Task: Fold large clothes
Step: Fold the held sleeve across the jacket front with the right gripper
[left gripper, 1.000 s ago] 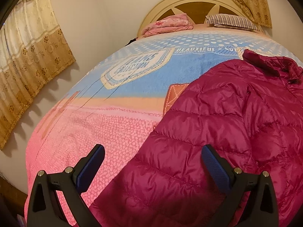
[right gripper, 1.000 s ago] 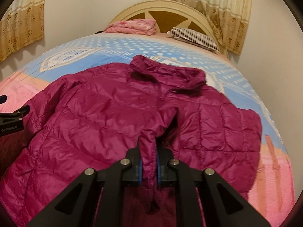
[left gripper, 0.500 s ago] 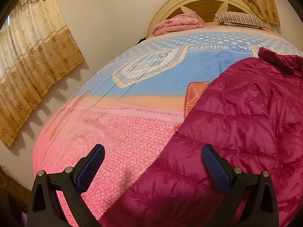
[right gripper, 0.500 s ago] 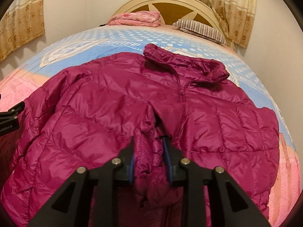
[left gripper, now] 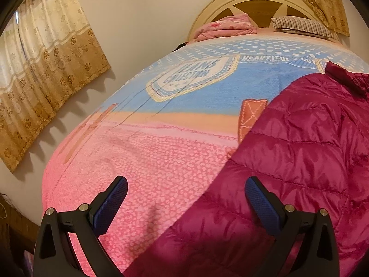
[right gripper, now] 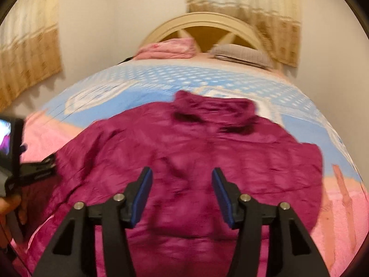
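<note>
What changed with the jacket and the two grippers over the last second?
The right gripper let go of the magenta jacket: a second ago its jaws pinched a fold, now they are opening with nothing between them, and it has lifted clear. The left gripper stayed open, holding nothing. The jacket still lies on the bed.
</note>
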The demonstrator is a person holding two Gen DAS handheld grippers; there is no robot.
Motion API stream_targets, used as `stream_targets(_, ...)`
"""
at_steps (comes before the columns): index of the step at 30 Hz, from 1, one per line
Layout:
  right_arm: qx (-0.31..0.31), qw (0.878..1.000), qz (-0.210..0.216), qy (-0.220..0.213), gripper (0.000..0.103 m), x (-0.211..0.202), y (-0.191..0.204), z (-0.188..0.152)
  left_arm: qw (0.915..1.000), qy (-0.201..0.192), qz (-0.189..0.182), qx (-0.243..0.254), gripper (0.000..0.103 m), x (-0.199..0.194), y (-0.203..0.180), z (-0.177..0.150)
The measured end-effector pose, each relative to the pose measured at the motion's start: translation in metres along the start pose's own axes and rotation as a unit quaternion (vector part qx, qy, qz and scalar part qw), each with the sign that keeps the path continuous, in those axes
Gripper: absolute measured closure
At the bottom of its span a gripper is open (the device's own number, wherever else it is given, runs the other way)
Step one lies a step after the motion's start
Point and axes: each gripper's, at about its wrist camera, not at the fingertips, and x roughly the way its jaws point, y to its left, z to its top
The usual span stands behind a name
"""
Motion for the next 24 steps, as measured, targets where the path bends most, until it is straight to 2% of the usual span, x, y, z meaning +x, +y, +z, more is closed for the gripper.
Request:
stream_targets(1,0.005,1.0,-0.027,0.008,0.064,0.004,-0.01,0.001,1.0,0.001,0.003,0.001,0.001,-0.001,0.001,0.0)
stream_targets(2,0.019,0.998,-0.055,0.022,0.064,0.012,-0.026,0.0,1.0,-0.001,0.006,0.002,0.001,-0.002,0.003,-0.001)
stream_targets(6,0.055,0.99,-0.103,0.081,0.064,0.049,-0.07,-0.01,0.9999,-0.003,0.016,-0.001,0.001,-0.009,0.016,-0.006)
stream_targets(10,0.04,0.986,-0.105,0.122,0.064,0.084,-0.073,-0.031,0.9994,0.008,0.035,-0.005,0.001,-0.01,0.034,-0.017)
stream_targets(15,0.043,0.987,-0.103,0.112,0.064,0.077,-0.072,-0.029,0.999,0.014,0.037,-0.021,0.001,-0.023,0.063,-0.036)
stream_targets(17,0.055,0.991,-0.086,0.088,0.064,0.058,-0.07,-0.025,0.9988,0.008,0.043,-0.024,0.001,-0.032,0.072,-0.045)
stream_targets(20,0.031,0.995,-0.061,0.07,0.06,0.043,-0.049,-0.025,0.9987,0.011,0.041,-0.029,0.001,-0.038,0.082,-0.057)
stream_targets(21,0.022,0.996,-0.048,0.075,0.057,0.045,-0.041,-0.027,0.9983,0.016,0.046,-0.031,0.001,-0.038,0.085,-0.062)
stream_targets(24,-0.024,0.993,-0.06,0.098,0.057,0.065,-0.018,-0.04,0.9979,0.027,0.043,-0.041,0.001,-0.039,0.089,-0.071)
